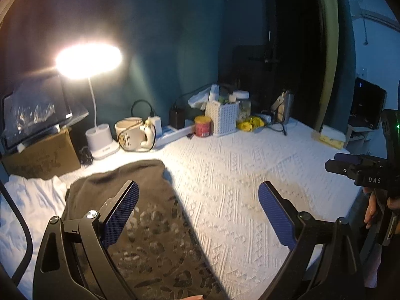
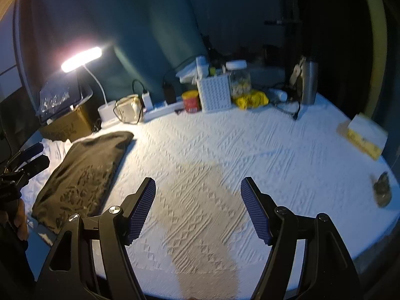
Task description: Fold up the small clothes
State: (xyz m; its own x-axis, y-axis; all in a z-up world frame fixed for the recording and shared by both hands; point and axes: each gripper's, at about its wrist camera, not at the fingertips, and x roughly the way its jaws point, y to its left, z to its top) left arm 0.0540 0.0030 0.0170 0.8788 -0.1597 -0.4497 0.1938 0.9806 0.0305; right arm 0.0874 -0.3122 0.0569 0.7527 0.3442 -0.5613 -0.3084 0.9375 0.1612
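A dark brown garment with a pale print [image 1: 140,215] lies folded flat on the left part of the white textured tablecloth [image 1: 250,165]. It also shows in the right wrist view [image 2: 82,172]. My left gripper [image 1: 197,212] is open and empty, hovering just above the garment's right edge. My right gripper [image 2: 197,210] is open and empty over the bare cloth in the middle of the table. It shows at the right edge of the left wrist view [image 1: 350,167]. White fabric [image 1: 32,205] lies crumpled left of the garment.
A lit desk lamp [image 1: 100,145], a mug [image 1: 130,135], a power strip [image 1: 172,132], a red can [image 1: 203,126], a white basket [image 1: 221,118] and a steel bottle [image 2: 309,82] line the back edge. A cardboard box [image 1: 42,157] stands back left. A tissue box [image 2: 362,135] sits right.
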